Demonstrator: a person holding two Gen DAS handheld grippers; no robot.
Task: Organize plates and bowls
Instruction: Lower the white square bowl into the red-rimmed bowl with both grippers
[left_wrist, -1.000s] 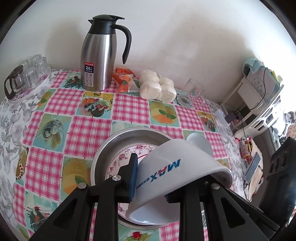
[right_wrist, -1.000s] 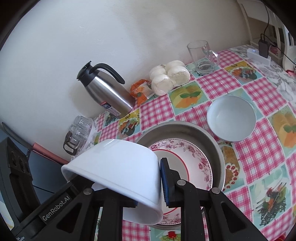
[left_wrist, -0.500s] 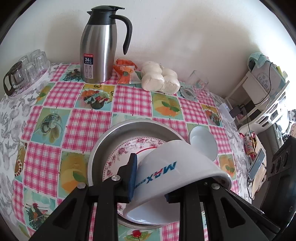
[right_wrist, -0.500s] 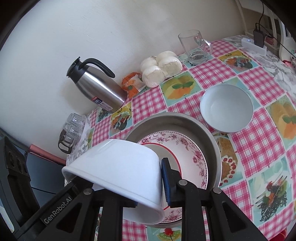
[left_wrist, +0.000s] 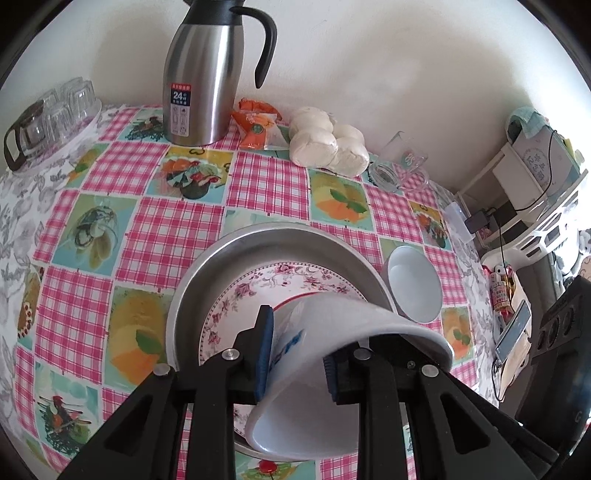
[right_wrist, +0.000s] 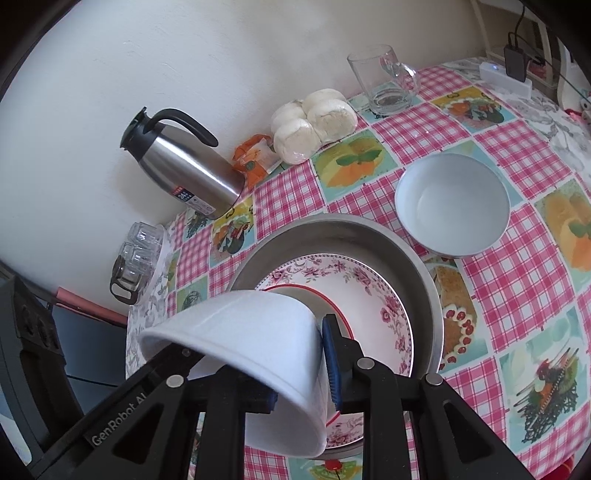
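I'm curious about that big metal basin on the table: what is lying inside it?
Inside the metal basin lies a floral plate with a red ring. The white bowl held over it by both grippers hides part of the plate, so anything beneath there cannot be seen.

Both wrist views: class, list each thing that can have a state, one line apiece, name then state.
White bowl: tilted, gripped by both tools.
Left tool: shut on the bowl wall.
Right tool: shut on the bowl wall.
Floral plate: lying in the metal basin.
Second bowl: upright, empty.
Glass mug: upright.
Steel jug: upright, lid on.
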